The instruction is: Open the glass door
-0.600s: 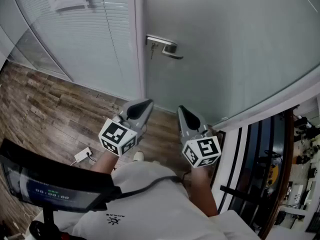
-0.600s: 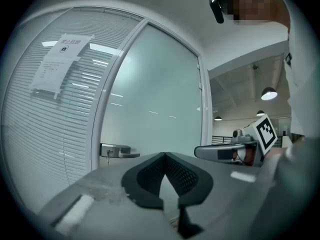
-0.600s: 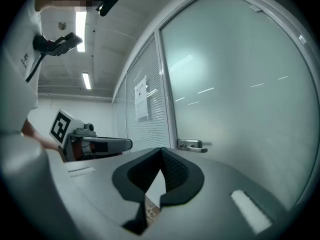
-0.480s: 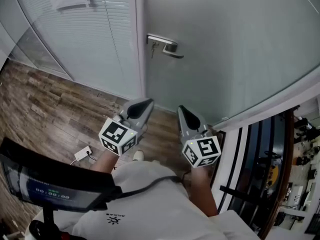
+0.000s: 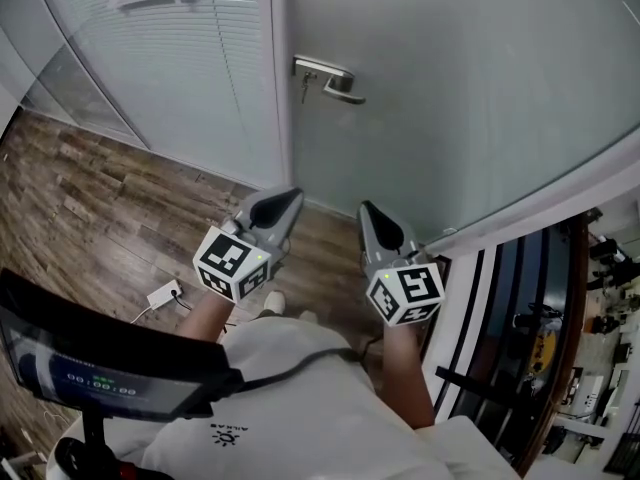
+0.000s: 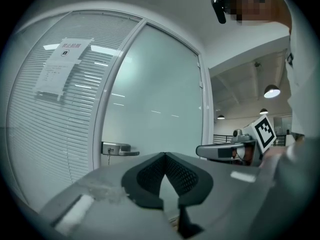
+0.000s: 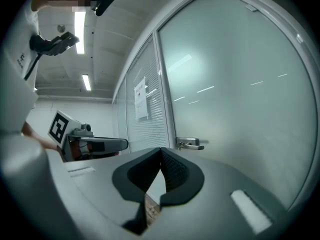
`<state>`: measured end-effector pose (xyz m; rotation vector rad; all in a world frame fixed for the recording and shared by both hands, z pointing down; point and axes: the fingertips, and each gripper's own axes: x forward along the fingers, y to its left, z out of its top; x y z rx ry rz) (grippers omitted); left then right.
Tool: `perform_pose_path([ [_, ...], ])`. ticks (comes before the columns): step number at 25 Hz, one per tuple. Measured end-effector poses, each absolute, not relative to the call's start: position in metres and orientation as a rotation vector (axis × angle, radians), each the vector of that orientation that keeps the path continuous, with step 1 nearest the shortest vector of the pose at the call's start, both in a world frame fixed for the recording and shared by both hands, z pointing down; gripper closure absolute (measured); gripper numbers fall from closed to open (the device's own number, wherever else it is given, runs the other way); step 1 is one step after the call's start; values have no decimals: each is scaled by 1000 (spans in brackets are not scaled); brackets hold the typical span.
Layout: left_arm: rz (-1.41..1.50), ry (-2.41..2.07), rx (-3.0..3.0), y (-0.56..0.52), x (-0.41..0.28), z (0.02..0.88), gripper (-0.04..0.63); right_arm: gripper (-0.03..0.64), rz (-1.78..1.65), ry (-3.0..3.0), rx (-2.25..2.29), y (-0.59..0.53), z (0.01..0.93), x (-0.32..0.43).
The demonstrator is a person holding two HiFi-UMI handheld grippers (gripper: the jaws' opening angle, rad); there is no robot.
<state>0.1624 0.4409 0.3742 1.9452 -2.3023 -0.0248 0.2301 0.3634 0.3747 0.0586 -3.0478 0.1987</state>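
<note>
Head cam is looking steeply down over the person's chest, with the frosted pale-green glass door (image 5: 470, 98) filling 12 o'clock. Left gripper (image 5: 288, 198) cam and right gripper (image 5: 366, 210) cam are looking level along their jaws, close to it. All three are sharing the silver lever handle (image 5: 330, 80). Each gripper cam is catching the other gripper, at 3 and 9 o'clock.

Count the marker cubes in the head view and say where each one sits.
2. One marker cube rides on the left gripper, left of centre; the other on the right gripper, right of centre, both before the glass door. None seems hidden.
</note>
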Motion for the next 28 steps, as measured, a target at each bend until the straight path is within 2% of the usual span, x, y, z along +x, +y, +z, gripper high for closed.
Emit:
perform_pose_path([
  [16, -11, -2305, 1882, 434, 197, 398, 591, 609, 283, -3015, -15, 352, 398, 265],
  [23, -30, -2262, 1948, 404, 175, 396, 589, 609, 268, -3003, 38, 332, 400, 249],
  [28, -42, -2207, 1993, 382, 131, 405, 590, 609, 235, -2994, 114, 311, 403, 207],
])
